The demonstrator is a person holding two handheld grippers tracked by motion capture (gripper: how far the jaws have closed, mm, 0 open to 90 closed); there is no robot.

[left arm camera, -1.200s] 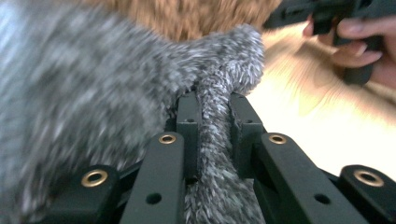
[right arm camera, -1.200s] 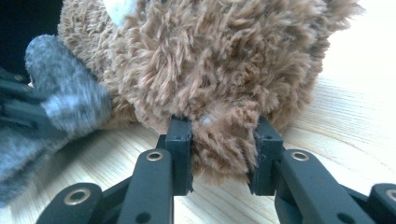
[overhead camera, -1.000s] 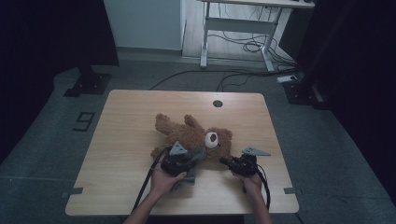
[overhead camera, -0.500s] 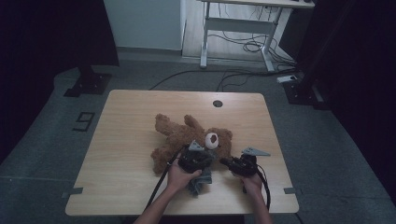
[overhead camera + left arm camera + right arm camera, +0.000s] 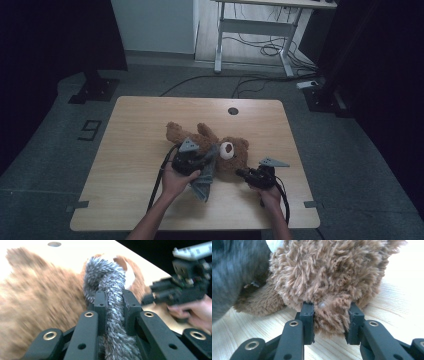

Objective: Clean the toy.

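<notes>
The wooden table (image 5: 130, 150) carries a brown teddy bear (image 5: 200, 140), which lies on its back near the table's middle, head toward the person's right. Draped over the bear's belly and trailing off toward the table's near edge is a grey fuzzy cloth (image 5: 206, 175), possibly a small garment, though the blur makes that hard to judge. The left gripper (image 5: 112, 307) sits just over the bear's body, its jaws clenched on a fold of the grey cloth. The right gripper (image 5: 328, 322) lies low beside the bear's head, jaws pinched into a tuft of brown plush there, seemingly an ear.
</notes>
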